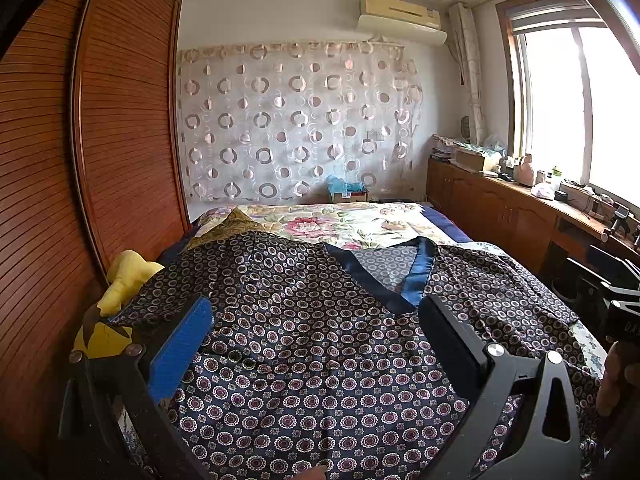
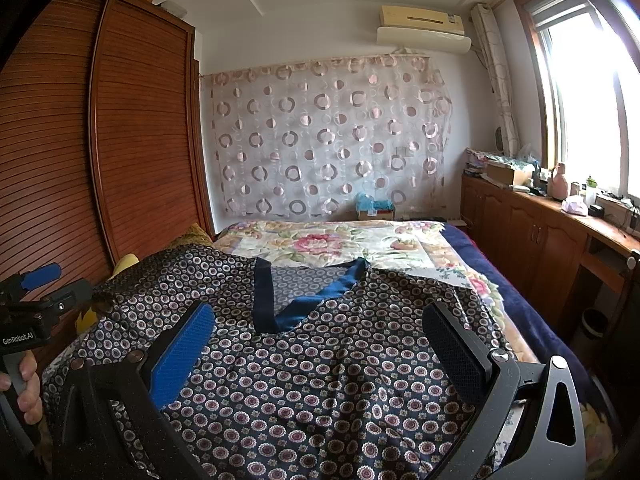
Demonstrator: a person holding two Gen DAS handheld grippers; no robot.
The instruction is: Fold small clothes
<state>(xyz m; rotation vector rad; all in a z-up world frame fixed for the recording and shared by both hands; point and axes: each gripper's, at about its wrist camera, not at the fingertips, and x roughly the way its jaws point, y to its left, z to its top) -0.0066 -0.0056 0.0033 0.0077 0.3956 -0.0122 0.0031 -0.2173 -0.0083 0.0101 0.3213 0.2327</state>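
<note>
I hold my left gripper (image 1: 316, 316) above the patterned shirt (image 1: 320, 360), its fingers (image 1: 180, 348) spread wide with nothing between them. The shirt is dark navy satin printed with small round medallions, and it lies spread front-up across the near end of the bed (image 1: 360, 220), covering much of the floral bedspread (image 1: 340, 222). Its plain blue V-neck collar (image 1: 420, 276) points toward me, just beyond my left gripper. My right gripper (image 2: 320, 324) hovers over the same shirt (image 2: 320, 380), fingers (image 2: 182, 354) equally wide apart and gripping nothing; the collar (image 2: 296, 300) lies just beyond them. The cloth is rumpled, with soft folds below the collar. A yellow cloth (image 1: 128, 280) pokes out from under the shirt's edge on the wardrobe (image 1: 120, 120) side. In the right wrist view my left hand (image 2: 28, 392) grips its handle beside the shirt.
</note>
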